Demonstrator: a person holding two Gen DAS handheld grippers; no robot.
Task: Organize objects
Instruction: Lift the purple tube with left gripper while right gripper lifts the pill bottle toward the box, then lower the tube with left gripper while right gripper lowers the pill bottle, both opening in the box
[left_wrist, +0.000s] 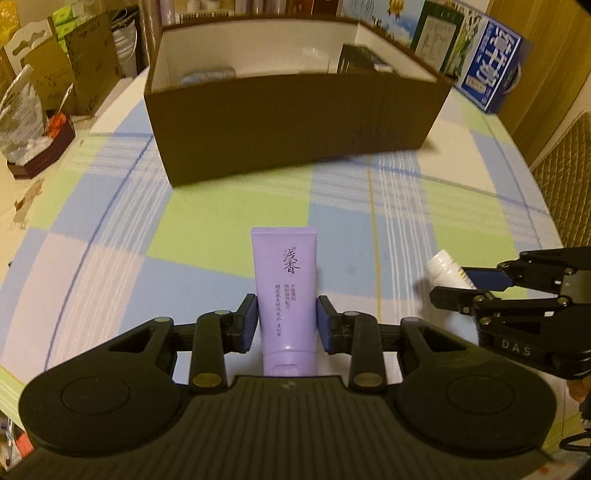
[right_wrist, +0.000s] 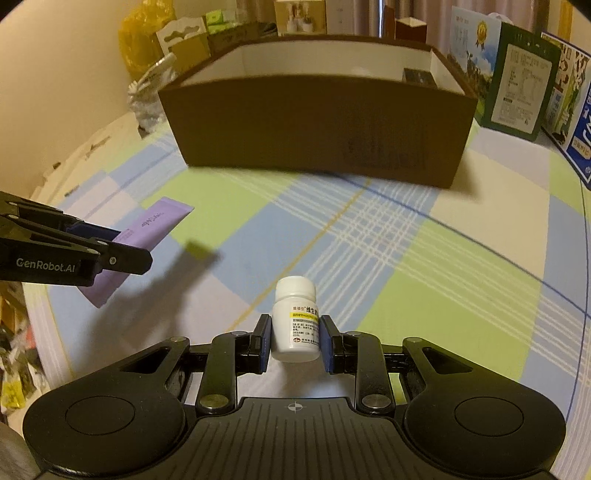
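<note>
My left gripper (left_wrist: 286, 323) is shut on a purple tube (left_wrist: 284, 280) with dark lettering, held above the checked tablecloth with its crimped end forward. From the right wrist view the same purple tube (right_wrist: 147, 230) pokes out of the left gripper (right_wrist: 122, 243) at the left edge. My right gripper (right_wrist: 294, 341) is shut on a small white pill bottle (right_wrist: 295, 325) with a yellow-striped label. That white bottle (left_wrist: 445, 273) also shows at the right of the left wrist view, in the right gripper (left_wrist: 454, 286). A big brown open box (left_wrist: 295, 110) stands ahead of both.
Inside the brown box (right_wrist: 314, 129) lie a dark item (left_wrist: 360, 61) at the right and a silvery pack (left_wrist: 207, 75) at the left. Cartons (right_wrist: 521, 88) line the table's far right, a blue carton (left_wrist: 491, 77) among them. Bags and a small tray (left_wrist: 40, 147) crowd the left.
</note>
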